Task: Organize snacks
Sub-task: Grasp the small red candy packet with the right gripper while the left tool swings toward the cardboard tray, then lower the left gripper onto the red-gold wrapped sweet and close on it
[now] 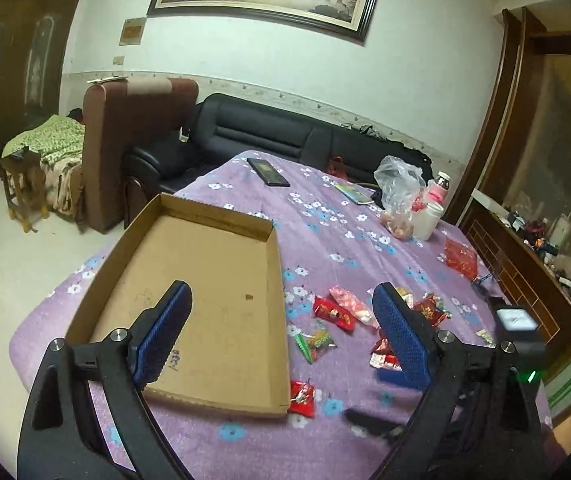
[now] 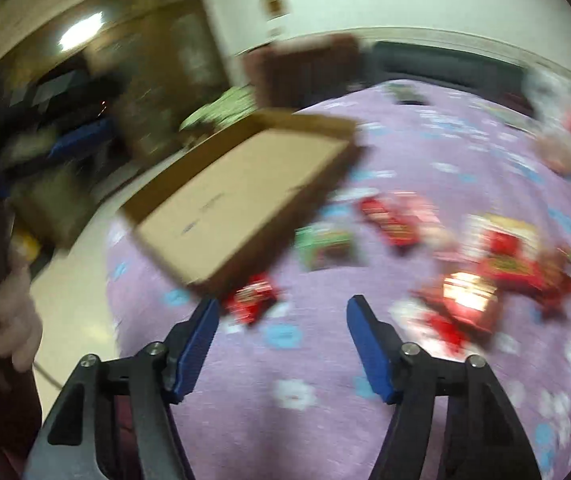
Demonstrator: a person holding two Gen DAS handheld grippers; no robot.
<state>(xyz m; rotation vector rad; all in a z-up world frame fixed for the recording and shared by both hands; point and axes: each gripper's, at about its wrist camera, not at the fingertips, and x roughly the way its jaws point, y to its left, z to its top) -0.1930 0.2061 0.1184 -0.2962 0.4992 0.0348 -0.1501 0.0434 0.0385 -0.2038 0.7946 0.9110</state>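
Note:
A shallow cardboard box (image 1: 213, 264) lies open on the purple flowered tablecloth (image 1: 325, 240); nothing lies in it. Several wrapped snacks lie right of it: a red pack (image 1: 333, 314), a pink-white one (image 1: 351, 304), a green one (image 1: 315, 342), and a red pack (image 1: 302, 398) at the box's near corner. My left gripper (image 1: 281, 292) is open and empty above the box's right wall. My right gripper (image 2: 281, 306) is open and empty, low over the cloth; its view is blurred. There the box (image 2: 241, 196) sits ahead left, red snacks (image 2: 485, 272) ahead right and one red pack (image 2: 251, 300) by the left finger.
At the table's far side lie a black phone-like slab (image 1: 268, 172), a plastic bag with food (image 1: 399, 196), a white cup (image 1: 429, 220) and a red packet (image 1: 461, 258). A black sofa (image 1: 253, 132) stands behind the table, and a wooden cabinet (image 1: 525, 264) at the right.

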